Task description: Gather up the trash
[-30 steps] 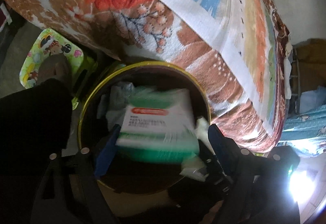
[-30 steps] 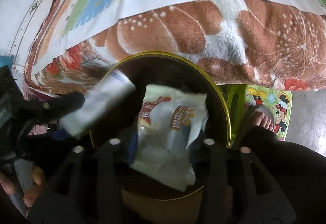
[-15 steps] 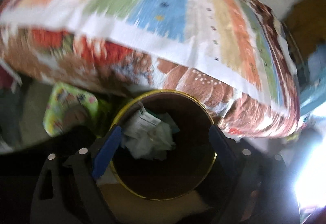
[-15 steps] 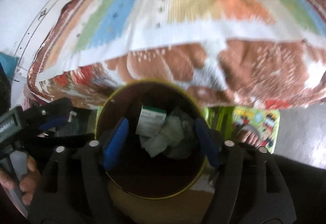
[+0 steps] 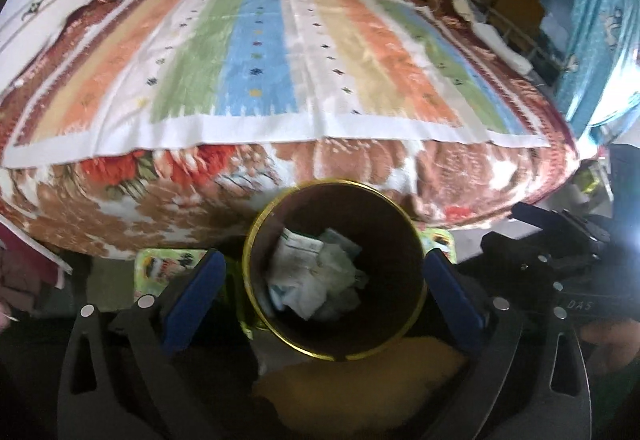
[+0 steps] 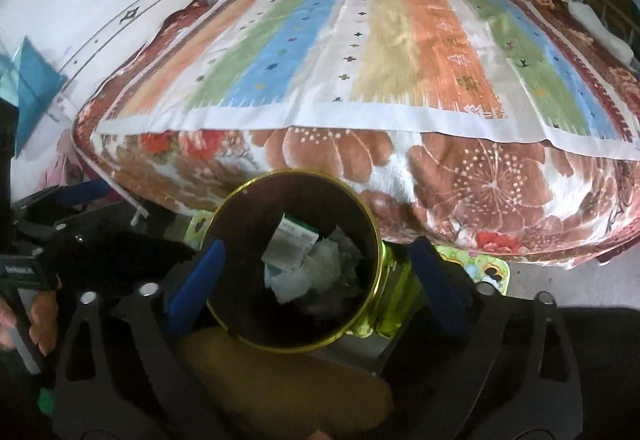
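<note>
A dark round bin with a gold rim [image 5: 336,182] stands on the floor against the bed. Crumpled wrappers and a green-and-white packet [image 5: 312,276] lie inside it. My left gripper [image 5: 324,258] hangs above the bin, its jaws opening, and nothing is between the blue pads [image 5: 196,288]. From the right wrist, the same bin [image 6: 288,172] and trash [image 6: 304,264] lie below my right gripper [image 6: 318,248]. Its jaws are opening too and hold nothing. Each gripper shows at the edge of the other's view: the right gripper [image 5: 536,215] and the left gripper [image 6: 80,195].
The bed [image 5: 280,59] behind the bin carries a striped cloth over a brown floral blanket. A green cartoon-print stool [image 6: 480,268] stands by the bin. A blue curtain [image 5: 592,19] hangs at the far right. A hand [image 6: 40,320] grips the left tool's handle.
A second ago the left gripper held a green-and-white packet and the right a white wrapper over the bin. Both lie in the bin now, and both grippers have opened and risen.
</note>
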A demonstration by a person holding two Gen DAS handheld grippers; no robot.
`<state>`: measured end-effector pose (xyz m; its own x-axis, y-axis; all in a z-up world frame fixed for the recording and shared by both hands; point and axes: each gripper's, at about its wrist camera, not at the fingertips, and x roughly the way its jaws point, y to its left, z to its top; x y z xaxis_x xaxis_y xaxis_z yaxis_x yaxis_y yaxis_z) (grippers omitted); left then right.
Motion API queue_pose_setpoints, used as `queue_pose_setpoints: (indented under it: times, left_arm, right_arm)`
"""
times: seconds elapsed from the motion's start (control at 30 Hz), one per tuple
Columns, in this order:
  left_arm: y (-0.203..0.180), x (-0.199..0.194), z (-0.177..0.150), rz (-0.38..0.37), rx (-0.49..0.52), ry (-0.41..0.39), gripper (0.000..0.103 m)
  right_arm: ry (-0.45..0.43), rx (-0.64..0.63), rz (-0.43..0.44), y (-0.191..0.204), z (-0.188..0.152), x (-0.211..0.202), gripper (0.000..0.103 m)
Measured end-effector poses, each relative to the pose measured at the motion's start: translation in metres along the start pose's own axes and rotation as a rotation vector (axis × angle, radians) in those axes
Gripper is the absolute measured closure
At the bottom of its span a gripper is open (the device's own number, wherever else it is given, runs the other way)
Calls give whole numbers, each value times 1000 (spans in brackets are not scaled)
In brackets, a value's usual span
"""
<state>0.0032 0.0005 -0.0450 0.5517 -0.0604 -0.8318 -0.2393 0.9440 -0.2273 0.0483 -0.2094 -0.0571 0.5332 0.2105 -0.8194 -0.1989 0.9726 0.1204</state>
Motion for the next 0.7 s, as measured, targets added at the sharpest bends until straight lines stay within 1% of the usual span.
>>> queue_pose_setpoints:
  times: [0.07,0.17,0.2,0.3,0.4,0.47,0.53,0.7]
  left_arm:
    - [-1,-4,-10,-22,6,-14,6]
    - [-8,-3,-19,8,46,-3,6]
    - [-9,-2,-20,12,45,-2,6]
    - [-7,-1,-18,23,28,-2,6]
    - [-4,2,-19,18,13,11,6]
    - [-4,3,-19,43,13,10,6]
    - [-5,3,-20,87,14,5,6]
    - [-4,5,-19,72,5,20,6]
  right_arm:
    - [10,-17,14,3,-9,-5,9]
    - [28,-25,28,4,-18,-10,9]
    - [28,-29,39,6,-20,-11,9]
    - [19,-31,50,7,-23,-14,9]
    - [17,-23,51,6,-22,-13,9]
    - [17,-27,52,5,-22,-13,9]
    - [18,-27,51,4,-22,-13,9]
    - [21,-29,50,6,-22,-12,9]
